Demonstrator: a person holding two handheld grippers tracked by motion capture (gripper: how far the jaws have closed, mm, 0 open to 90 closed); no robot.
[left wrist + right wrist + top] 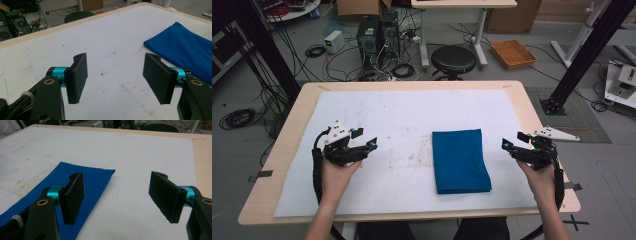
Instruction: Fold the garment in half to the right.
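Observation:
A folded blue cloth [460,160] lies flat on the white mat [412,115], a little right of the table's middle. My left gripper [368,145] hovers over the mat well to the cloth's left, jaws wide apart with nothing between them. In the left gripper view [115,75] the cloth [185,50] lies off to the right. My right gripper [511,145] is just off the cloth's right edge, also open and empty. The right gripper view [120,195] has the blue cloth [92,180] behind its left jaw, not gripped.
The mat covers most of a pale wooden table [277,150]. Behind the table stand a black stool [453,60], computer towers [377,35] with tangled cables, and an orange tray [513,53] on the floor. A black frame post [582,55] rises at the right.

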